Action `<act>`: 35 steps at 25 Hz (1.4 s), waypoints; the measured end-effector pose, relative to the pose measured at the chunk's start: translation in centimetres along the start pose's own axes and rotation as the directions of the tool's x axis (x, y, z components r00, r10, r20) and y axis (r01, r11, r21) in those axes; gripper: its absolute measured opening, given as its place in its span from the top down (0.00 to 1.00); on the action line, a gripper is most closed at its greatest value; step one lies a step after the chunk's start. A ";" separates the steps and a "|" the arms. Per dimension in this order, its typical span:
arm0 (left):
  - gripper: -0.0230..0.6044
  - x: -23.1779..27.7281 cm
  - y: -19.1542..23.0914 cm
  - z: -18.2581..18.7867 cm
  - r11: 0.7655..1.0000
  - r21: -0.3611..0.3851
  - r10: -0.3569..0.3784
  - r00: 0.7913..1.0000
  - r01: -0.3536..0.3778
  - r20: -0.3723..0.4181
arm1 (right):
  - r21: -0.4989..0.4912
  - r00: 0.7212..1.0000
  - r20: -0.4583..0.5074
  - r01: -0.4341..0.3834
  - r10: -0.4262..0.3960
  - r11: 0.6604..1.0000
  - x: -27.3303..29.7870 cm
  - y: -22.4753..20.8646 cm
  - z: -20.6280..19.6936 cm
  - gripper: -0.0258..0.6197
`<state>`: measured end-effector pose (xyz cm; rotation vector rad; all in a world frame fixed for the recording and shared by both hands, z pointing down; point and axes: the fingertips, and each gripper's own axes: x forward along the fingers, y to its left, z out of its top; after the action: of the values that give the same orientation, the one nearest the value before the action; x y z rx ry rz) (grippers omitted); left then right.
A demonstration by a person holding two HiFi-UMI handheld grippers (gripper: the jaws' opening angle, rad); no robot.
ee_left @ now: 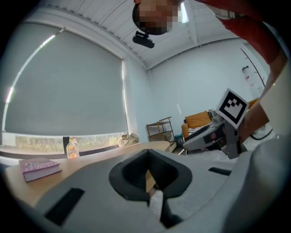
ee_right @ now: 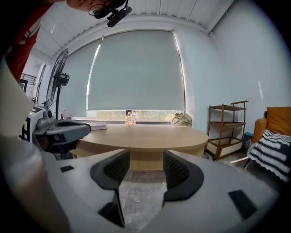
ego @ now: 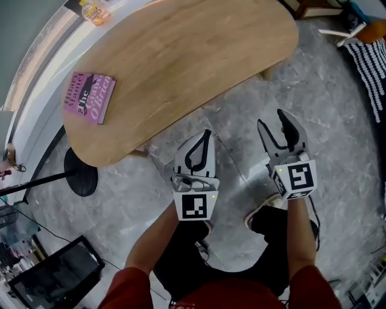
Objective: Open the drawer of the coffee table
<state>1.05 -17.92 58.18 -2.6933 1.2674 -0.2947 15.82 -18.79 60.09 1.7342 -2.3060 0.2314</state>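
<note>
The oval wooden coffee table (ego: 181,54) fills the top of the head view; no drawer front or handle shows there. In the right gripper view its edge (ee_right: 145,139) stands straight ahead, with a plain wooden band under the top. My left gripper (ego: 207,134) hovers over the floor just off the table's near edge, its jaws shut with nothing between them (ee_left: 148,157). My right gripper (ego: 271,118) hangs to the right at about the same height, open and empty (ee_right: 146,166), pointing at the table.
A pink book (ego: 89,96) lies on the table's left end, and a small bottle (ego: 93,11) stands on the sill behind. A black fan base (ego: 81,172) sits on the floor at the left. A shelf rack (ee_right: 227,129) and a striped throw (ego: 368,66) stand at the right.
</note>
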 end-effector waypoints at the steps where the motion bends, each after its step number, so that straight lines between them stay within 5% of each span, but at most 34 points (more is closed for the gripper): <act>1: 0.95 0.5 -0.3 -1.5 1.000 0.013 0.006 1.000 -0.007 0.022 | -0.007 1.000 0.010 0.001 -0.001 1.000 0.7 0.0 -1.5 0.61; 7: 0.95 1.0 -0.3 -11.5 0.996 -0.003 0.085 0.996 -0.085 0.007 | -0.030 0.999 0.044 0.002 -0.001 1.000 3.3 0.4 -9.7 0.61; 11: 0.95 1.6 -0.2 -15.2 0.989 -0.090 0.122 0.991 -0.117 0.048 | 0.006 0.996 0.093 0.011 -0.012 1.000 4.0 -0.4 -13.3 0.61; 15: 0.95 1.3 -0.5 -17.0 0.987 -0.117 0.120 0.990 -0.111 0.072 | 0.022 0.992 0.116 0.057 -0.059 0.998 4.5 -0.3 -15.4 0.61; 19: 0.95 1.8 -0.3 -18.7 0.995 -0.018 0.094 0.994 -0.093 0.051 | 0.043 0.989 0.134 0.059 -0.065 0.997 5.2 0.1 -15.9 0.61; 23: 0.95 2.8 -0.9 -19.4 0.989 -0.108 0.111 0.992 -0.104 0.065 | -0.006 0.992 0.117 0.040 -0.039 0.999 5.9 0.5 -15.8 0.61; 29: 0.95 3.6 -0.7 -18.9 0.988 -0.083 0.136 0.985 -0.128 0.108 | -0.061 0.993 0.113 0.045 -0.038 0.997 5.6 1.0 -16.7 0.61; 35: 0.95 3.2 -1.0 -19.2 0.990 -0.083 0.122 0.987 -0.113 0.104 | -0.001 0.992 0.117 0.049 -0.049 0.999 5.3 0.9 -17.5 0.61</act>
<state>-0.85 -20.77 77.41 -2.6416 1.4252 -0.0849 15.35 -18.62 78.41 1.8463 -2.3383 0.1194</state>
